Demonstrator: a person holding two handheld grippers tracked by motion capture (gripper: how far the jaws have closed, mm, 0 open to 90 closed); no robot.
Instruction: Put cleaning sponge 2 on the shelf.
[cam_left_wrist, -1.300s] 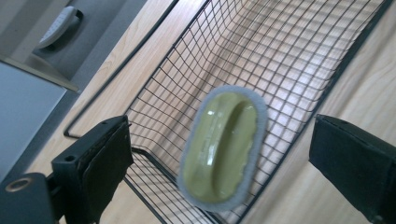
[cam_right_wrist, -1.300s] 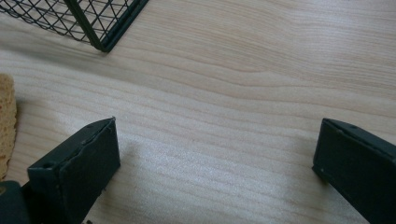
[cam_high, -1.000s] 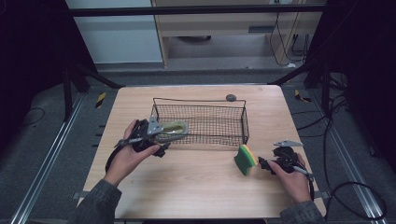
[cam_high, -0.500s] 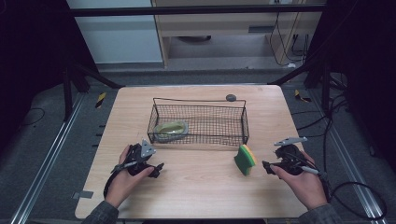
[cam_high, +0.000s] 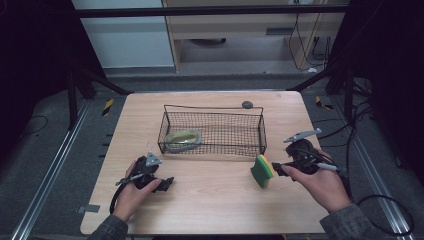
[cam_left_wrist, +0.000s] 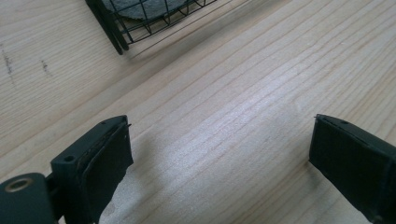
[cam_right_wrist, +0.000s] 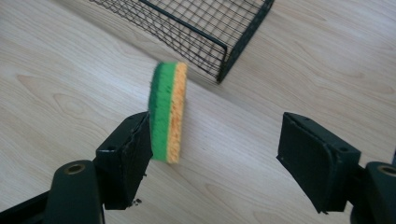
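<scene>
**Sponge stands on edge against one right jaw**

The sponge (cam_right_wrist: 168, 112) stands on its edge on the table (cam_high: 210, 200), just in front of the wire basket (cam_high: 212, 132), its long axis upright and its green face toward the inner side of one jaw. The right gripper (cam_high: 275, 167) is by far the nearer; its jaws have just been closing, yet a wide gap remains to the other jaw, so nothing is pinched. Whether the green face truly touches the pad is hard to tell. The left gripper (cam_left_wrist: 219, 163) hangs spread over bare wood, well apart.
</scene>
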